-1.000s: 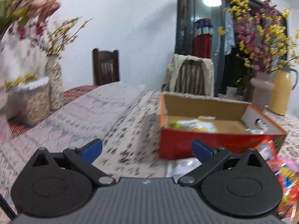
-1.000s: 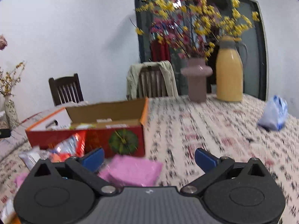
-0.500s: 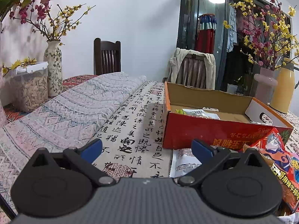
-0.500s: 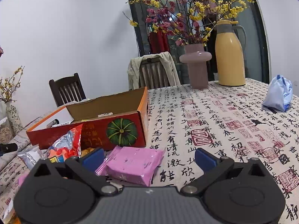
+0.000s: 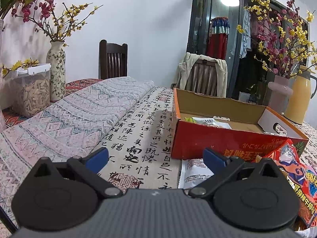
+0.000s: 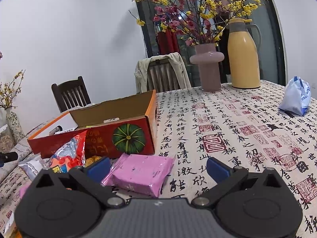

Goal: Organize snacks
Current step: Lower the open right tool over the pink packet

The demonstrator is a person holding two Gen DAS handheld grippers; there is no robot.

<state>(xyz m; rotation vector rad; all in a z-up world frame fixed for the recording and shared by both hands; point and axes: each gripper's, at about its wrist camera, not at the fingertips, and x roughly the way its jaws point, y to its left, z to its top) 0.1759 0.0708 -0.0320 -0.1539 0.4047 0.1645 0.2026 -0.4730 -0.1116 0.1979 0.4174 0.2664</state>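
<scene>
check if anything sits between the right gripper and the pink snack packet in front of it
Nothing visible does. The open right gripper faces the flat pink foil snack packet, which lies on the calligraphy-print tablecloth just ahead, between the fingers' line. The red cardboard box stands behind it, not in the path.

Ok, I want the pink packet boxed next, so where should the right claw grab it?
Grip the pink packet across its puffy middle, coming from above and the near side. It lies flat on the tablecloth, between the open right claw's fingers; the crimped ends look thin and slippery.
</scene>
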